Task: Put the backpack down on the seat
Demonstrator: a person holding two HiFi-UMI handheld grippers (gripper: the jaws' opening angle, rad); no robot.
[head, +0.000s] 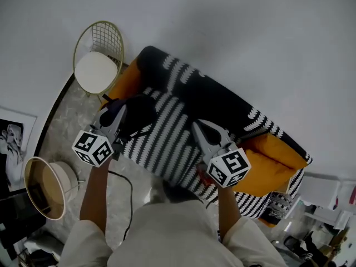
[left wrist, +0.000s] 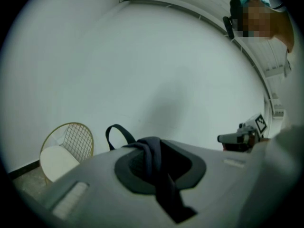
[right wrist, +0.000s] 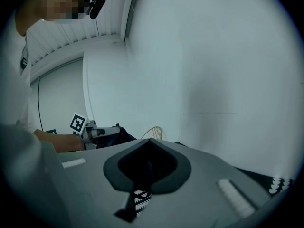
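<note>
A framed black-and-white picture [head: 11,139] is seen at the far left, leaning by the wall, and below it a round tan drum-shaped object with a pale rim [head: 47,187] is stood on the marbled grey floor [head: 67,121]. Further back, a gold wire chair with a round white seat pad [head: 97,65] is set just beside the left end of the orange sofa [head: 270,168], most of which is covered by a black-and-white striped throw [head: 172,135]. The left gripper [head: 113,112] is held level over the sofa's left end, and its jaws are seen clamped narrowly on a dark fabric strap [left wrist: 153,163] of the black backpack [head: 138,113]; a second strap loop [left wrist: 117,130] is seen standing up beyond the jaws. The backpack is carried at that gripper's front, above the left edge of the seat, near the orange arm; whether it touches the seat cannot be told. Toward the middle of the seat, well apart from the backpack, the right gripper [head: 202,128] is held over the striped throw. Its jaws are drawn together, and the striped pattern is glimpsed through the slot beneath them; nothing gripped can be made out there.
</note>
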